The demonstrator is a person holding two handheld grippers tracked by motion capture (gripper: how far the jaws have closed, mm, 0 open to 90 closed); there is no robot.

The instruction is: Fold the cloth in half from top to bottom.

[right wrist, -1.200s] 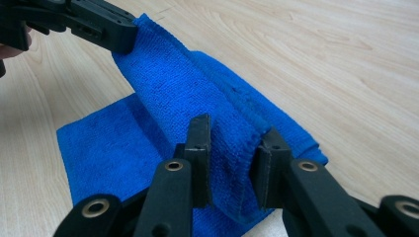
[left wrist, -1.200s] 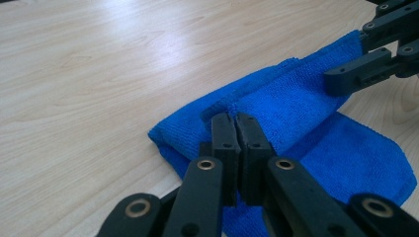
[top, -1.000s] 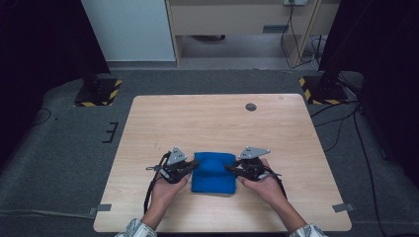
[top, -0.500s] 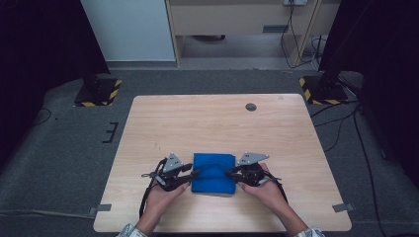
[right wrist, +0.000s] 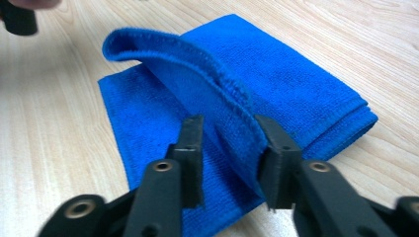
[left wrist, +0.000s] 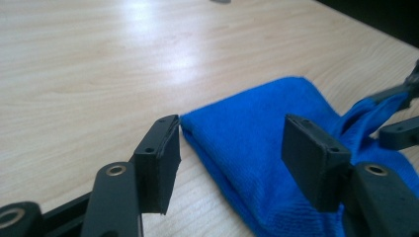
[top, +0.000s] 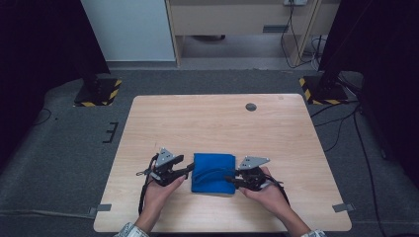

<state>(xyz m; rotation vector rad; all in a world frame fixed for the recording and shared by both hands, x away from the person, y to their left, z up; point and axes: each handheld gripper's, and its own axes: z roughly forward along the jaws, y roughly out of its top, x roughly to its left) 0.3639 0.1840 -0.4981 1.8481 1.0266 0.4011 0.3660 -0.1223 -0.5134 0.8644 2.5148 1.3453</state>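
A folded blue cloth [top: 213, 173] lies on the wooden table [top: 197, 123] near its front edge. My left gripper [top: 188, 170] sits at the cloth's left side. In the left gripper view the gripper [left wrist: 232, 163] stands open, its jaws have just been opening, and the cloth's corner [left wrist: 247, 133] lies loose between them. My right gripper [top: 232, 180] is at the cloth's right side. In the right gripper view its jaws [right wrist: 232, 153] have also just been opening. A raised, arched flap of the cloth [right wrist: 197, 74] stands between them, leaning on one finger [right wrist: 276, 153] and clear of the other.
A small dark round disc [top: 251, 106] is set in the table's far right part. Two stand bases with yellow-black stripes [top: 99, 94] [top: 321, 91] sit on the grey floor beyond the far corners. Cables trail on the floor at the right.
Both hands have drifted slightly toward the near table edge. The cloth lies in the same place.
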